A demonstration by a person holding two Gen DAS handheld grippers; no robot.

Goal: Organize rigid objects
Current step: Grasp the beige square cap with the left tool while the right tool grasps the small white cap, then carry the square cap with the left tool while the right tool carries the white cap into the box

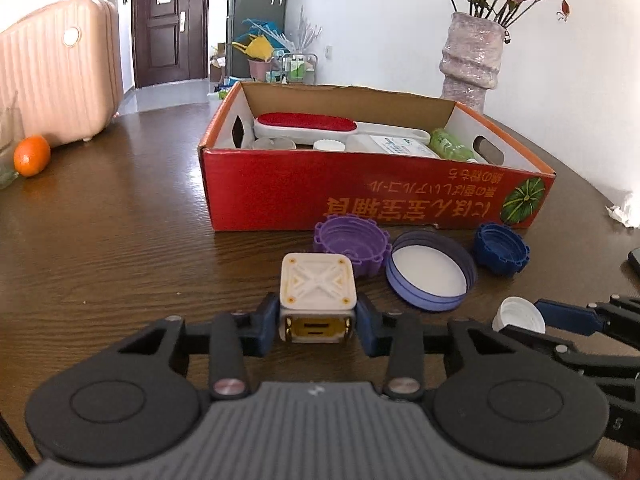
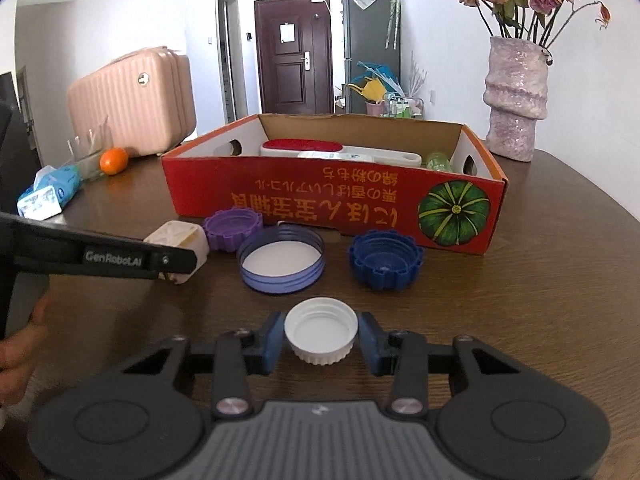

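The left gripper (image 1: 317,322) is reaching over the bench (image 1: 120,240), and the cream cube-shaped cap (image 1: 318,298) is sitting between its blue fingers (image 1: 267,320). The fingers are standing right against the cap's two side walls, though whether they are pressing it cannot be told for certain; they look to be pinching it. The cap is squarish with no clear long axis, its cross-ribbed face pointing up and its gold-lined opening facing back toward the gripper's body.

The right gripper (image 2: 321,342) is holding its fingers (image 2: 273,340) to either side of the white ribbed cap (image 2: 321,336), which is lying flat on the bench with its open side pointing up; a thin gap seems to be showing at each side, so they are spread around it, not gripping.

Beyond the fingertips, the purple cap (image 1: 352,246), the wide blue-rimmed lid (image 1: 430,276) and the dark blue cap (image 1: 501,250) are lying open side up, just before the red cardboard box (image 1: 360,192).
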